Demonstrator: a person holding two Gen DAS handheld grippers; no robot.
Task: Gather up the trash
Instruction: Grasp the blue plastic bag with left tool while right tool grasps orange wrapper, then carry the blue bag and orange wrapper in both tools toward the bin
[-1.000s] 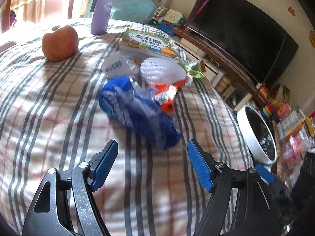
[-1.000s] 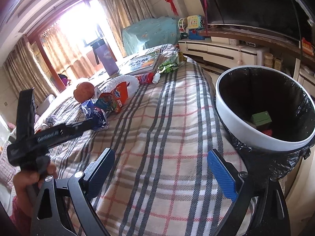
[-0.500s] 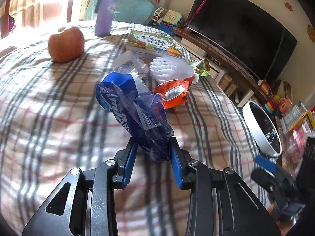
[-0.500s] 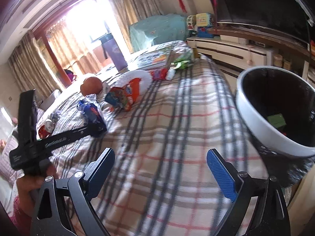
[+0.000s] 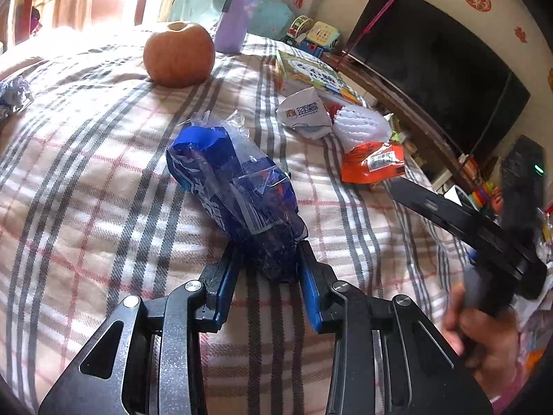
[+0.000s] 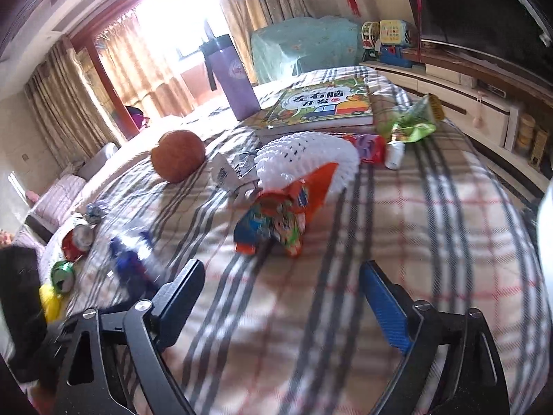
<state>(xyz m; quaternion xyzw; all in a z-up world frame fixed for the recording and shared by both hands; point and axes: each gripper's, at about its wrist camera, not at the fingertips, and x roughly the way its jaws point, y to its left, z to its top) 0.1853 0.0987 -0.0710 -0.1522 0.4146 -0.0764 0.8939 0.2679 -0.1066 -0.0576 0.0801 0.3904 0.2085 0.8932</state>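
Observation:
My left gripper (image 5: 268,269) is shut on the near end of a crumpled blue plastic wrapper (image 5: 238,193) that lies on the plaid cloth. An orange snack wrapper (image 5: 373,166) lies to its right; it also shows in the right wrist view (image 6: 293,204), just ahead of my right gripper (image 6: 281,290), which is open and empty over the cloth. A white foam fruit net (image 6: 307,159), a white paper scrap (image 5: 304,114) and a green wrapper (image 6: 414,121) lie farther back. The blue wrapper (image 6: 128,259) appears blurred at the left of the right wrist view.
An apple (image 5: 178,53), a purple bottle (image 6: 235,76) and a picture book (image 6: 321,105) stand at the back. Crushed cans (image 6: 74,242) lie at the left edge. A white bin rim (image 6: 546,214) shows at the far right. A TV (image 5: 432,69) stands beyond the table.
My left gripper closed on the blue wrapper and now holds it. My right gripper swung left from the bin toward the orange wrapper.

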